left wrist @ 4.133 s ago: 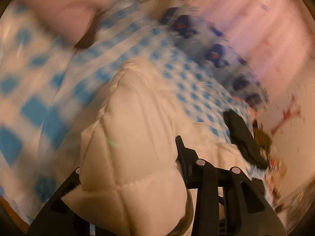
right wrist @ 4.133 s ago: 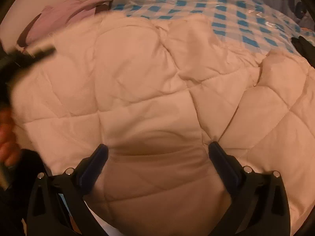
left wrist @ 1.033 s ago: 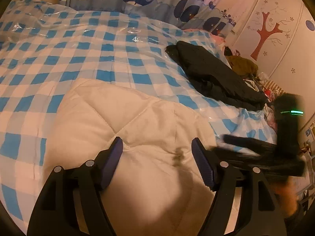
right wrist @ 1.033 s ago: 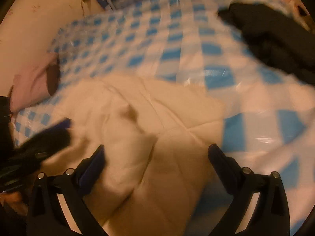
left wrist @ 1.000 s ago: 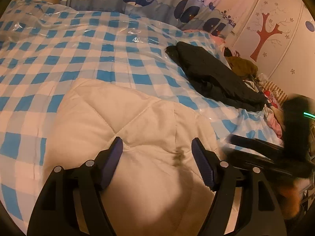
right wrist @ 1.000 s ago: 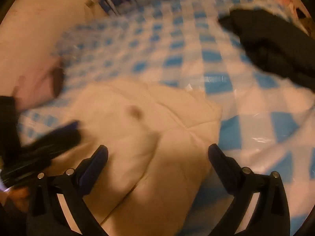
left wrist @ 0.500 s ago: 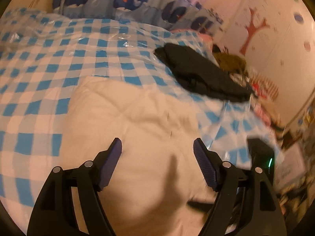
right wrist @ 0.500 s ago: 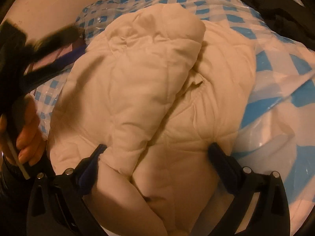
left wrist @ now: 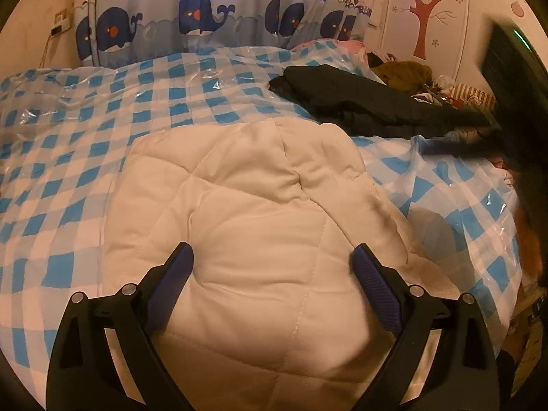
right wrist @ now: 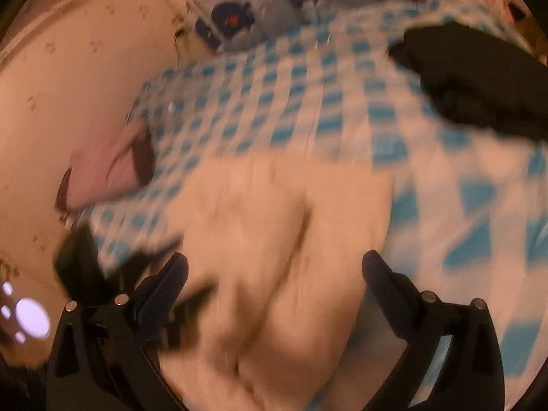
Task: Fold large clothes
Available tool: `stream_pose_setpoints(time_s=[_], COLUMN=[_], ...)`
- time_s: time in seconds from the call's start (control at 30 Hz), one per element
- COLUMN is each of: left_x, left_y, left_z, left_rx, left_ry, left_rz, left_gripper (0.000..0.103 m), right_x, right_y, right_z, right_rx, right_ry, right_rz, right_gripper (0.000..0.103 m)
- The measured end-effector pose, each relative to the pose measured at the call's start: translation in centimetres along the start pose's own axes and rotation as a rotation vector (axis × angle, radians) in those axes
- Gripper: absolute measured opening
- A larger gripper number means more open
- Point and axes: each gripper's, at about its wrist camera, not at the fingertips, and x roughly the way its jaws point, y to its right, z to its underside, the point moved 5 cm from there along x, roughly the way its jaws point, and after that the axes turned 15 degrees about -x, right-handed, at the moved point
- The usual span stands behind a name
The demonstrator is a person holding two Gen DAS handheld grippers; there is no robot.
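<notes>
Left wrist view is showing the cream quilted jacket (left wrist: 253,212) lying folded and puffy on the checkered bedsheet (left wrist: 68,144), near the black garment (left wrist: 359,99); left gripper (left wrist: 270,274) and right gripper (right wrist: 274,274) are both hovering spread, empty.

A child's bedroom: checked bed cover (left wrist: 191,102), whale curtain (left wrist: 205,24), tree wall sticker (left wrist: 424,10)

I am looking over a bed (left wrist: 85,137) under blue checks and clear plastic, a whale curtain (left wrist: 205,24) hanging behind it, a tree decal (left wrist: 424,10) showing on the cream wall (left wrist: 459,51), warm light glowing throughout.
</notes>
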Motion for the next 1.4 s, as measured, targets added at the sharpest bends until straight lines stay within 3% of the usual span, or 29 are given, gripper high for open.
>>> stream_pose_setpoints(time_s=[0.07, 0.13, 0.17, 0.2, 0.3, 0.37, 0.43, 0.53, 0.67, 0.77, 0.83, 0.9, 0.97, 1.07, 1.13, 1.2, 1.27, 1.33, 1.4], left_x=[0.0, -0.1, 0.0, 0.2, -0.9, -3.0, -4.1, -2.7, -2.6, -2.3, -2.0, -1.7, -2.5, -5.6, -6.8, -6.2, -4.4, -3.4, -4.1], left_y=[0.1, 0.1, 0.2, 0.1, 0.3, 0.3, -0.2, -1.7, -2.1, -2.1, -1.6, -0.8, -0.5, -1.6, -2.6, -4.0, -4.7, -3.9, -3.9], left_z=[0.1, 0.1, 0.0, 0.0, -0.7, -1.5, -1.7, -0.6, -0.3, -0.4, -0.2, 0.3, 0.4, -0.9, -1.4, -0.9, 0.3, 1.6, 1.4], left_rx=[0.004, 0.005, 0.008, 0.010, -0.007, -0.042, -0.035, -0.032, -0.035, -0.046, -0.027, 0.024, 0.029, -0.049, -0.050, -0.081, -0.090, -0.004, -0.012], left_ry=[0.004, 0.007, 0.004, -0.006, -0.047, -0.030, -0.011, -0.058, -0.030, -0.038, -0.050, -0.052, -0.061, -0.048, -0.023, -0.070, -0.133, -0.109, -0.103], left_rz=[-0.005, -0.007, -0.009, -0.017, -0.004, 0.041, 0.021, 0.006, 0.007, 0.014, 0.017, -0.016, -0.012, 0.028, 0.011, 0.013, 0.001, -0.048, -0.041], left_gripper=[0.089, 0.090, 0.090, 0.090, 0.089, 0.089, 0.089, 0.090, 0.092, 0.094, 0.095, 0.095, 0.095, 0.095, 0.095, 0.095, 0.095, 0.096, 0.096], right_x=[3.8, 8.9, 11.3, 13.5, 13.6, 13.3, 12.7, 9.1, 1.8, 0.6, 2.7, 4.5, 3.8, 0.3, -1.5, -1.2, 1.8, 3.9, 2.9], right_y=[0.0, 0.9, 1.3, 2.1, 2.6, 2.8, 3.1, 2.5, -1.0, -3.7, -3.8, -2.8, -2.5, -3.6, -4.9, -5.9, -5.6, -4.5, -4.1], right_z=[-1.7, -0.9, 0.3, 2.1, 2.4, 2.4, 2.4, 2.0, 3.7, 7.0, 10.5, 12.2, 11.9, 10.1, 9.4, 9.9, 12.2, 14.4, 13.8], right_rx=[-0.043, -0.116, -0.138, -0.087, -0.055, -0.058, -0.035, 0.007, -0.011, -0.075, -0.121, -0.055, -0.029, -0.041, -0.063, -0.098, -0.124, -0.038, 0.006], right_ry=[-0.078, -0.233, -0.302, -0.341, -0.318, -0.313, -0.304, -0.208, -0.082, -0.148, -0.261, -0.293, -0.288, -0.208, -0.155, -0.186, -0.295, -0.346, -0.305], right_rz=[0.060, 0.191, 0.198, 0.130, 0.115, 0.116, 0.090, 0.050, -0.021, -0.017, 0.066, 0.007, -0.017, 0.002, -0.034, -0.008, 0.030, -0.050, -0.088], right_gripper=[0.097, 0.097, 0.098, 0.098, 0.098, 0.098, 0.098, 0.098, 0.098, 0.098, 0.098, 0.098, 0.098, 0.098, 0.098, 0.098, 0.098, 0.098, 0.098])
